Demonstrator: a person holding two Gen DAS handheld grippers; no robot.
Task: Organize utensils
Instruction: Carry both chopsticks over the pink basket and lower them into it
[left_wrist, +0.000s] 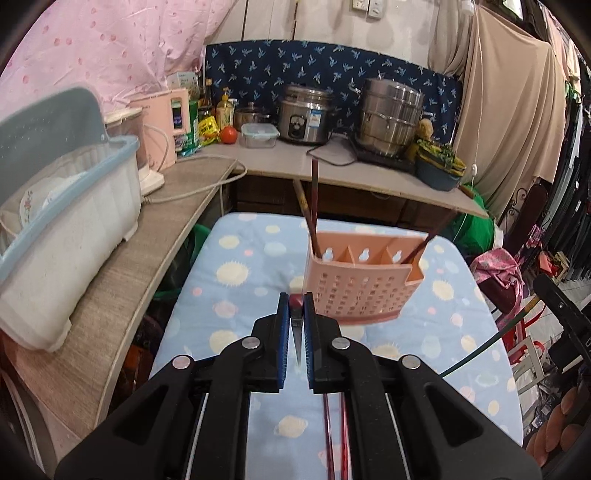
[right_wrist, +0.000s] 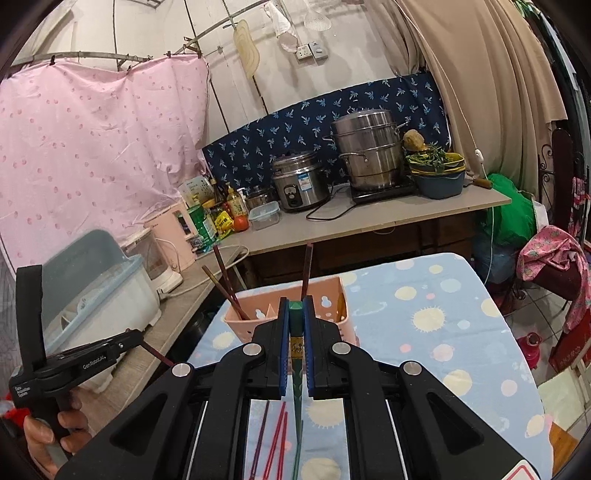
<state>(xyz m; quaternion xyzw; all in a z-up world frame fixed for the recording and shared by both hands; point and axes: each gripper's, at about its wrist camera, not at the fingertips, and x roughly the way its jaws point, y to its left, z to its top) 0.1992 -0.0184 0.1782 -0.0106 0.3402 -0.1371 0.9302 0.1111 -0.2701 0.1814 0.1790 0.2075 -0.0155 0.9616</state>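
Here, the left gripper (left_wrist: 296, 304) is seen clamped shut on a dark red chopstick (left_wrist: 296, 300), its tapered tip pointing back toward the camera. The right gripper (right_wrist: 295, 308) is likewise closed tight on a green chopstick (right_wrist: 296, 345). The pink utensil holder (left_wrist: 356, 284) is found at about one o'clock of the left fingers, standing on the planet-patterned cloth (left_wrist: 236, 280), with chopsticks already leaning in its end compartments. More chopsticks (right_wrist: 275, 439) are left lying on the cloth below the right gripper
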